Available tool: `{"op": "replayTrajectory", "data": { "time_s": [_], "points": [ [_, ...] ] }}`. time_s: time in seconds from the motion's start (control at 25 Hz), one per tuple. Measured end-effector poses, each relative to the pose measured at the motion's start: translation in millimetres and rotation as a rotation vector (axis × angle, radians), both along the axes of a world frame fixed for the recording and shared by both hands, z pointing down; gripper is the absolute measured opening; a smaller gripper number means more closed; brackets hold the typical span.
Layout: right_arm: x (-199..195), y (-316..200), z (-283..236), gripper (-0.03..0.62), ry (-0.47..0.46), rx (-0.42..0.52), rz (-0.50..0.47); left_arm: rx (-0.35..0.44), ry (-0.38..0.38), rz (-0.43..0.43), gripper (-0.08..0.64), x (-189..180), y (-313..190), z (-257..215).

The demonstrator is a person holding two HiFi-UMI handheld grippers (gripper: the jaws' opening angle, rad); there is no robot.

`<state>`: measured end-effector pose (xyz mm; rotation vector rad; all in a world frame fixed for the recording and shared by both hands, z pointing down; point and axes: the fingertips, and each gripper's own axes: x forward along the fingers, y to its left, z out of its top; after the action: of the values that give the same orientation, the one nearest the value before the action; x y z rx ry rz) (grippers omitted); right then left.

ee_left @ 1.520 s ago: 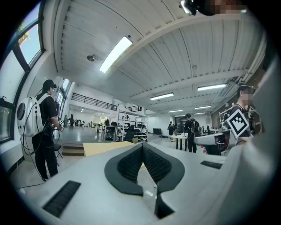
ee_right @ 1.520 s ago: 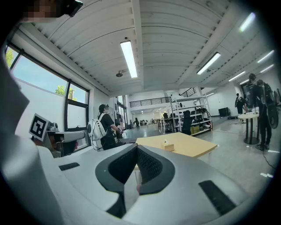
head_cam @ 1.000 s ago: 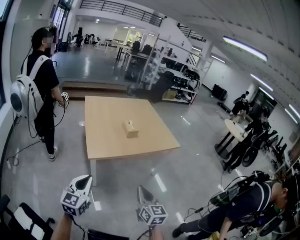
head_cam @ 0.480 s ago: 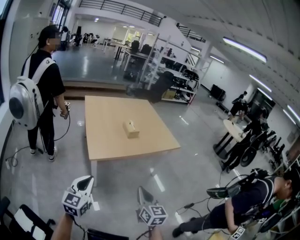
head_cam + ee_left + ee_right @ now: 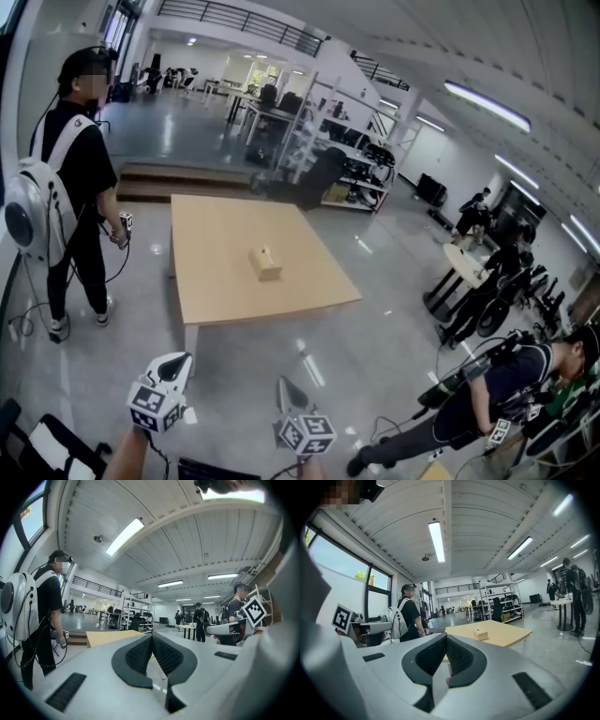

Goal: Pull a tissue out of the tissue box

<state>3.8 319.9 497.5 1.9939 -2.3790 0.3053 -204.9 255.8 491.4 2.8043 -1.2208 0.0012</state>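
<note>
Open lab hall, wooden worktop (image 5: 216, 291) ahead. The tissue box (image 5: 265, 263) sits near the worktop's centre, well apart from both claws. Jaws together, nothing between them: left claw (image 5: 151, 637), right claw (image 5: 445, 637).

One tissue box (image 5: 265, 263), one table (image 5: 216, 234), two tools (image 5: 176, 364) (image 5: 285, 384).

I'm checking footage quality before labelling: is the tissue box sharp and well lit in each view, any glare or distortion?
Head view: the tissue box is small but sharp on an evenly lit table; the floor carries light streaks, lines bow. Right gripper view: box distant yet clear, corners vignetted black. Left gripper view: box not visible, ceiling lamp blown out.
</note>
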Motion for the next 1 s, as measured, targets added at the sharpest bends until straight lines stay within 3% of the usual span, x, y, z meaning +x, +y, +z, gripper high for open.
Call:
{"op": "replayTrajectory", "data": {
  "time_s": [0.56, 1.0],
  "points": [
    [12.7, -36.2, 5.0, 0.011, 0.008, -0.004, -0.004, -0.005, 0.003, -0.013, 0.008, 8.5, -37.2, 6.2],
    [56.1, -108.9, 9.1, 0.011, -0.003, -0.008, -0.029, -0.008, -0.011, -0.051, 0.008, 48.3, -103.8, 3.0]
  ]
}}
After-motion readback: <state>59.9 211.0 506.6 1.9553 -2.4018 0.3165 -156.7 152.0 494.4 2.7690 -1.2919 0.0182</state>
